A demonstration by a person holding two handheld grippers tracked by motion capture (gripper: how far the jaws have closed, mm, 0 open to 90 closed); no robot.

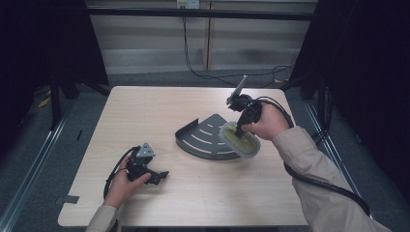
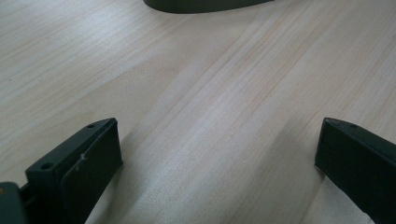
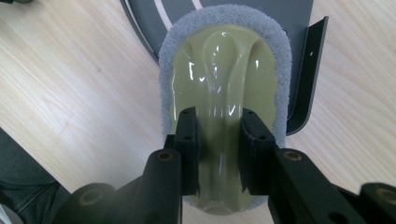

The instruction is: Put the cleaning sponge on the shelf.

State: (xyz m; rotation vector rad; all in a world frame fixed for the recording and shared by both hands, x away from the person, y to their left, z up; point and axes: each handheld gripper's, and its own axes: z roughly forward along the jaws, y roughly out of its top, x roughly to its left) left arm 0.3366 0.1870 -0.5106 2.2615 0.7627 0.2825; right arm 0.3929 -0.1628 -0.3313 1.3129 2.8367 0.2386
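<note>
Right claw point(image 3: 219, 140) has the scrub pad point(image 3: 224, 93) by its raised handle ridge, jaws pinched on both sides of it. Pad's olive plastic on top w/ grey scouring fleece round the edge. It sits on the near-right edge of the dark metal corner shelf point(image 1: 205, 137), part of it hanging past the rim over the counter point(image 1: 159, 111). Shelf is a slotted quarter-round, low upright lip along its straight sides, lying mid-counter. Left claw point(image 1: 157, 176) is down at the near-left, well apart from the shelf, resting low on the wood, jaws spread wide, bare counter btwn them. Right hand point(image 1: 266, 121) grips from above.
</note>
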